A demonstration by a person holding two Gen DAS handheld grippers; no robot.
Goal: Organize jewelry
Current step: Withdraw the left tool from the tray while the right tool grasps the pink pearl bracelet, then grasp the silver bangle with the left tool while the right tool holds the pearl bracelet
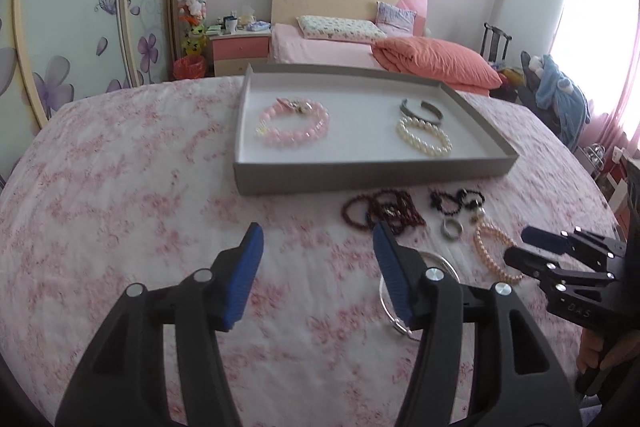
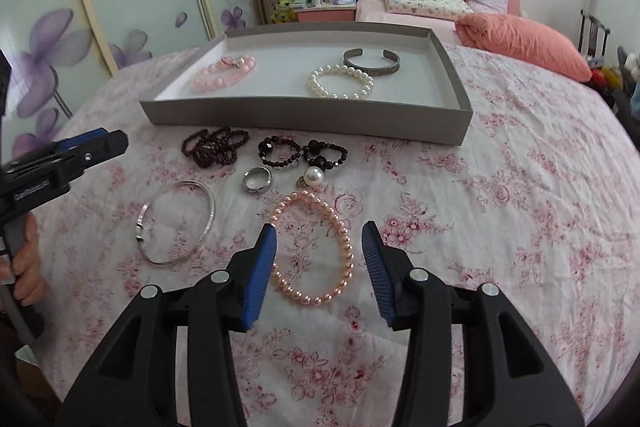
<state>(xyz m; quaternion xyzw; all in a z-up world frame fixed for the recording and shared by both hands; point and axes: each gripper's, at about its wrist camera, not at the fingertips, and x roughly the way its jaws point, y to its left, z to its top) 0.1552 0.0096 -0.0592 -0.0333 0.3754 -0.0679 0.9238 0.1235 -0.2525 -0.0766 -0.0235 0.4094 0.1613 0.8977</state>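
1. My right tongs (image 2: 318,247) are open partway and hold nothing. The peach pearl bracelet (image 2: 316,247) lies flat on the flowery bed cover (image 2: 500,227), with part of its loop between my two blue pads. If I squeeze down on both sides at once, I think the stretchy loop could fold and pop out.

2. My left tongs (image 1: 316,247) are open too, and empty. The thin silver bangle (image 1: 420,291) lies at 4 o'clock from them, half hidden behind one pad (image 1: 394,275). It is thin and smooth, so I think it could slip away or spin when I pinch it.

3. The bed cover is soft. If I push down too hard, the pads could grab the cloth with the beads and drag the whole sheet.

4. The small things sit close together: the silver ring (image 2: 258,179), the pearl earring (image 2: 312,179), the black bead bracelets (image 2: 300,151) and the dark red bracelets (image 2: 216,147), all at about 11 o'clock from the peach pearls. A bump could send the ring rolling off.

5. The grey tray (image 2: 304,119) lies at 12 o'clock, past the pile. It already holds a pink bead bracelet (image 2: 224,75), a white pearl bracelet (image 2: 340,81) and a grey cuff (image 2: 374,63). If I carry low, I could hit its front wall and drop my catch.

6. My two tongs are near each other, so they could knock together.
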